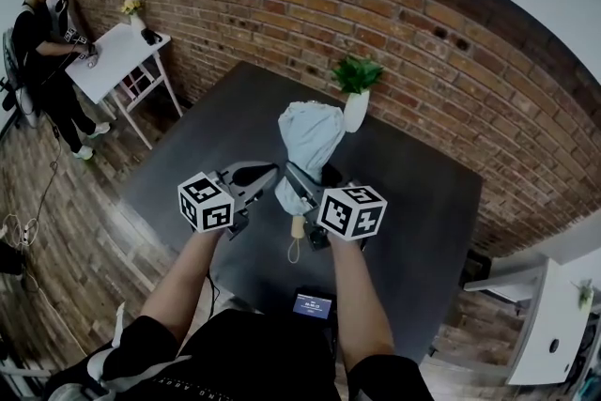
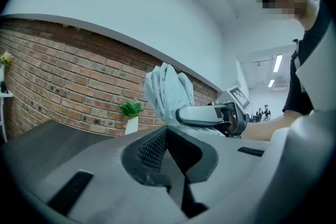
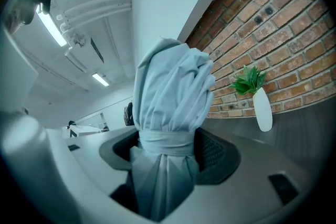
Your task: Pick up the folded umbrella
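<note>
With the right claw (image 3: 165,157) pinching the umbrella (image 3: 170,86) at its strap (image 3: 164,140) and the left claw (image 2: 167,140) pressed together, empty, at nine o'clock, advise lifting upright.

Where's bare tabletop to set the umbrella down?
Free: the dark grey table left of the left hand-held gripper, and the right stretch between the white vase with a green plant and the right corner. Crowded: centre, where the right hand-held gripper holds the pale blue folded fabric umbrella; small lit screen at near edge.
</note>
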